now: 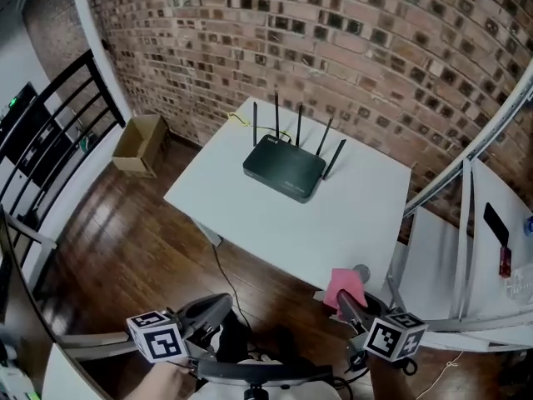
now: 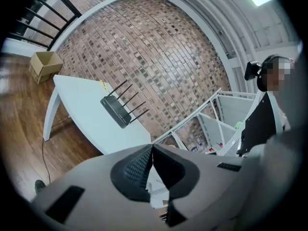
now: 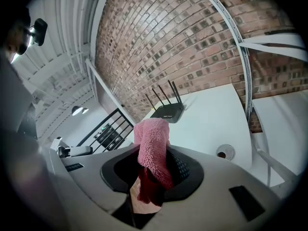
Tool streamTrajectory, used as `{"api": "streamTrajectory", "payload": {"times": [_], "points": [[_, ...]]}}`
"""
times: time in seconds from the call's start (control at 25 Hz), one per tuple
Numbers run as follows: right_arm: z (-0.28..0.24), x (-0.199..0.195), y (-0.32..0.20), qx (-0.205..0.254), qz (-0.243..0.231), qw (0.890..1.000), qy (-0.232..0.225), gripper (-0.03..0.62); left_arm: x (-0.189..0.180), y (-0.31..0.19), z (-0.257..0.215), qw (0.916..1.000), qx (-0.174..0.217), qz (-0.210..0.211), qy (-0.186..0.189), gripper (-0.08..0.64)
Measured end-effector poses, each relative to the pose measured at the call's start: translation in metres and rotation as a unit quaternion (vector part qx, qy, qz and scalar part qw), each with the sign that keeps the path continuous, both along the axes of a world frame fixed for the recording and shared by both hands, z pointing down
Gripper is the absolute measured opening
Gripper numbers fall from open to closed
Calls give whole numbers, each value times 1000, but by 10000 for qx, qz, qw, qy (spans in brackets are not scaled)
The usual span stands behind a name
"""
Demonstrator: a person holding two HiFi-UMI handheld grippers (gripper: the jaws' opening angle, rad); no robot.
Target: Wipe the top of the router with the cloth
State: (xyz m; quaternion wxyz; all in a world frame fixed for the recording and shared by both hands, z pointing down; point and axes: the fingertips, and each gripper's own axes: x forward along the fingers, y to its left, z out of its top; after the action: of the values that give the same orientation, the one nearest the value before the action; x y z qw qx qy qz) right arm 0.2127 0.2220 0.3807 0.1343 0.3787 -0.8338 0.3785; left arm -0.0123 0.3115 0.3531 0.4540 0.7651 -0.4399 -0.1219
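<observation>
A black router (image 1: 283,168) with several upright antennas sits near the far side of a white table (image 1: 250,215); it also shows in the left gripper view as the router (image 2: 116,111) and in the right gripper view as the router (image 3: 167,111). My right gripper (image 1: 348,297) is held low, just off the table's near right corner, shut on a pink cloth (image 1: 345,285). That cloth (image 3: 153,150) drapes over the jaws. My left gripper (image 1: 218,305) hangs below the table's near edge over the floor, jaws together with nothing in them, gripper (image 2: 152,148).
A brick wall stands behind the table. A cardboard box (image 1: 139,144) lies on the wood floor at the left, beside a black railing (image 1: 50,148). A white metal frame (image 1: 466,223) stands to the right. A small round fitting (image 3: 224,152) sits on the table near the right gripper.
</observation>
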Motion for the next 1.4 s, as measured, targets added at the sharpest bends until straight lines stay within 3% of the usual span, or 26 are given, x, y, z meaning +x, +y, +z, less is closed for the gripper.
{"api": "streamTrajectory", "payload": {"times": [0.32,0.64,1.0,1.4], "points": [[-9,-76,-30,47,611,9976,318,132,-89,-53,-8,9978,168,647,-19,3],[-11,-117,-40,129,1002,9939,438,132,-132,-76,-10,9942,265,1038,24,3],[2,-129,-60,-47,1025,9940,375,130,-133,-102,-4,9928,173,1183,71,3],[29,-105,-131,-160,718,9968,297,132,-94,-160,3,9950,93,997,-8,3]]}}
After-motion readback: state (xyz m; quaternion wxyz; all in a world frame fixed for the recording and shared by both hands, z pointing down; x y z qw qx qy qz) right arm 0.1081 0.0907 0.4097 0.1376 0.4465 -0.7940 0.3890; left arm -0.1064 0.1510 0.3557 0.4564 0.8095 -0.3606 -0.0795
